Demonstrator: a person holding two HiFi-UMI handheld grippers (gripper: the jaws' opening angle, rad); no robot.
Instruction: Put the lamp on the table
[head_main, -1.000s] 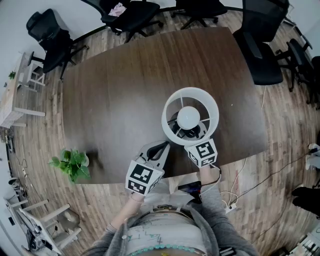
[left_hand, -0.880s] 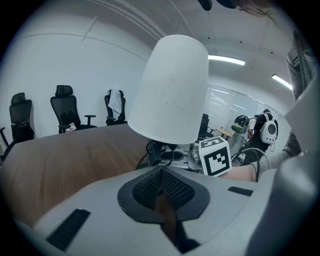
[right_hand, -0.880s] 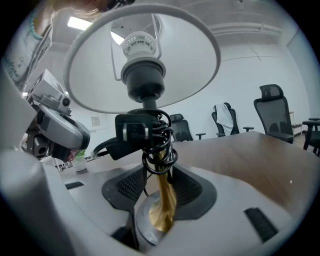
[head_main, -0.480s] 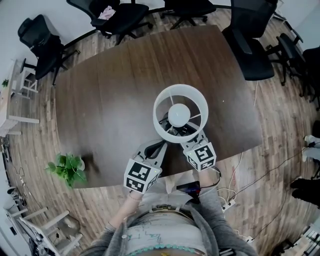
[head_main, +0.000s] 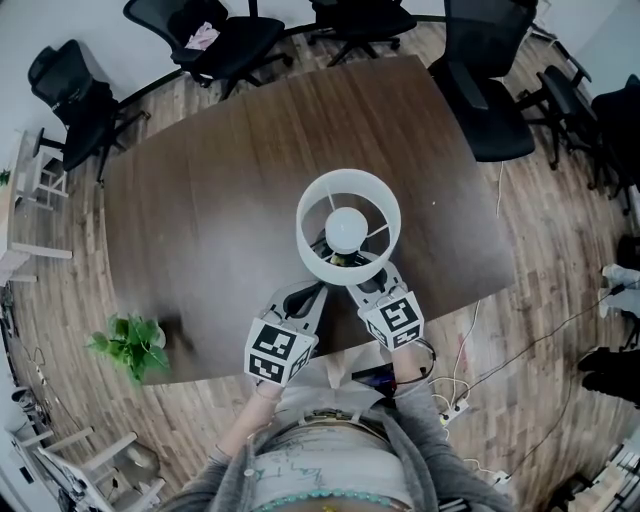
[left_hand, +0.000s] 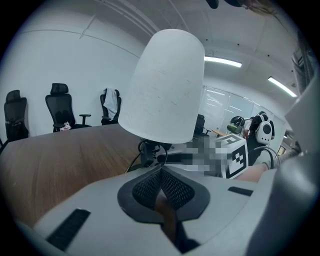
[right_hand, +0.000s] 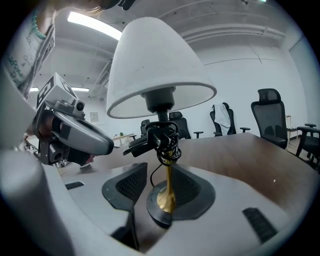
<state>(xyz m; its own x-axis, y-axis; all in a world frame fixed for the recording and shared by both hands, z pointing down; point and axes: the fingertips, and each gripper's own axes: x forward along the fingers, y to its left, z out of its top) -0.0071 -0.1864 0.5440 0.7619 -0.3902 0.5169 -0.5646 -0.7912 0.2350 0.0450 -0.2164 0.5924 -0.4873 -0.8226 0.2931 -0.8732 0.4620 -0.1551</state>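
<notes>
The lamp (head_main: 347, 230) has a white shade, a brass stem and a black round base, and stands upright over the near part of the dark wooden table (head_main: 220, 170). My right gripper (head_main: 352, 283) is shut on the lamp's base (right_hand: 162, 207), its stem rising between the jaws, and a black cord is coiled under the shade (right_hand: 157, 75). My left gripper (head_main: 318, 293) hovers just left of the lamp, shut with nothing in it. In the left gripper view the shade (left_hand: 165, 85) fills the middle, beyond my left gripper (left_hand: 161, 172). Whether the base touches the table is hidden.
Black office chairs stand around the far side: one at the right (head_main: 480, 100), one at the back (head_main: 220, 40), one at the left (head_main: 65, 90). A potted green plant (head_main: 125, 345) sits by the table's near left corner. Cables and a power strip (head_main: 455, 405) lie on the floor at my right.
The head view has swung, so table, lamp and grippers all sit further left in it. The lamp stays upright in my right gripper; the left gripper stays shut beside it.
</notes>
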